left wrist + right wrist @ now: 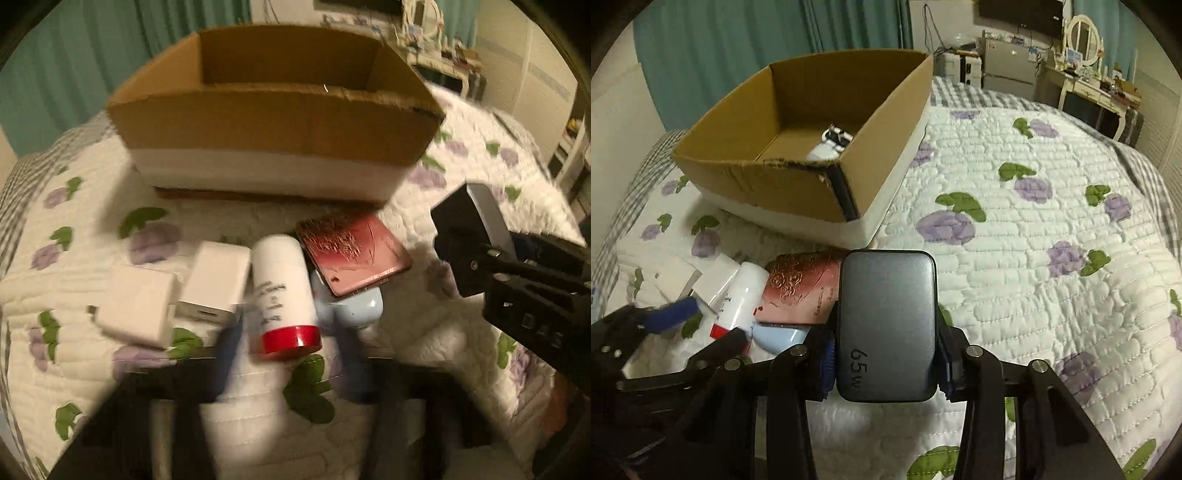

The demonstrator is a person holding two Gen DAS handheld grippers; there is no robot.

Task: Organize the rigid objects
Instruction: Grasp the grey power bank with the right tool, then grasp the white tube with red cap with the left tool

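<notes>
Nearest the right wrist camera, a dark grey charger block [887,332] marked 65W sits clamped between the right gripper [886,354]'s blue-padded fingers, in front of the cardboard box [768,184] on the flowered quilt [1034,258]. Inside the box a white item [831,144] is half hidden by the near wall. The left gripper [284,362] is blurred by motion; its spread fingers straddle a white bottle with a red cap [284,291]. Before the box lie two white adapters [136,306], a pink patterned case [354,254] and a pale blue object [354,310], mostly covered by that case.
</notes>
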